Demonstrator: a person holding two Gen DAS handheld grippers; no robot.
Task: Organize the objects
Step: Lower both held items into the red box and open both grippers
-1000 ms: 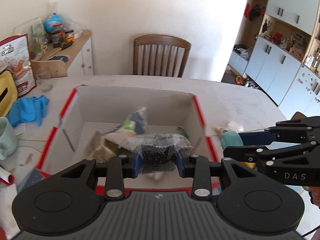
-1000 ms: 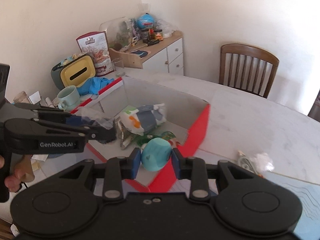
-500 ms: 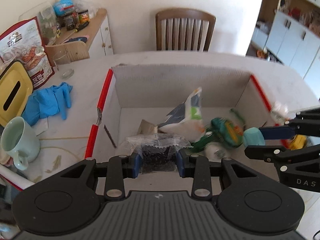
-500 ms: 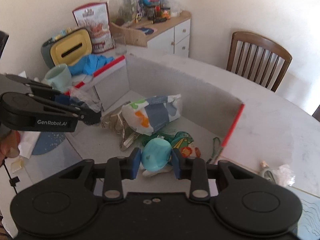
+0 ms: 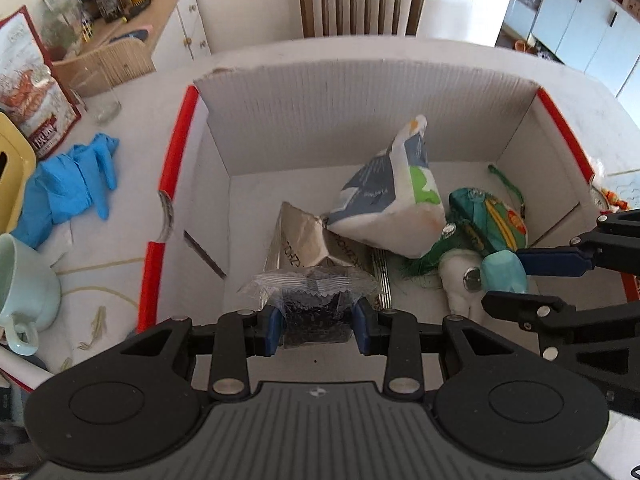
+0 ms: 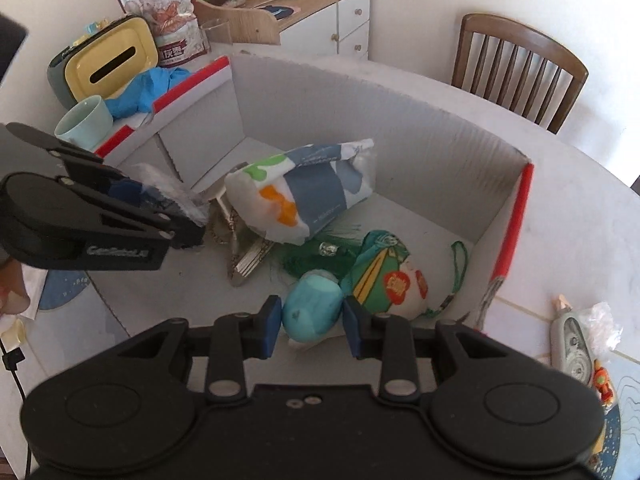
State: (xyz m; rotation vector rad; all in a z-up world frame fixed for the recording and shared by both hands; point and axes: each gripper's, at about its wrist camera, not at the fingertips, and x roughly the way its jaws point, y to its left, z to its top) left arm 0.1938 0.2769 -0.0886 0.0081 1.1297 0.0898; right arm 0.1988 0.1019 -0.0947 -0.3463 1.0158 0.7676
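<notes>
On the table left of the box: a pale green mug (image 5: 22,280) and blue gloves (image 5: 66,184). The white cardboard box (image 5: 360,92) (red-edged flaps) holds a white-and-blue pouch (image 5: 394,204) and a green plush toy (image 5: 486,220) on its floor. The left gripper (image 5: 316,326) is clamped on a clear packet of dark contents (image 5: 312,304), held over the box's near left area. The right gripper (image 6: 310,328) is clamped on a teal rounded object (image 6: 312,310), above the plush toy at the near right.
</notes>
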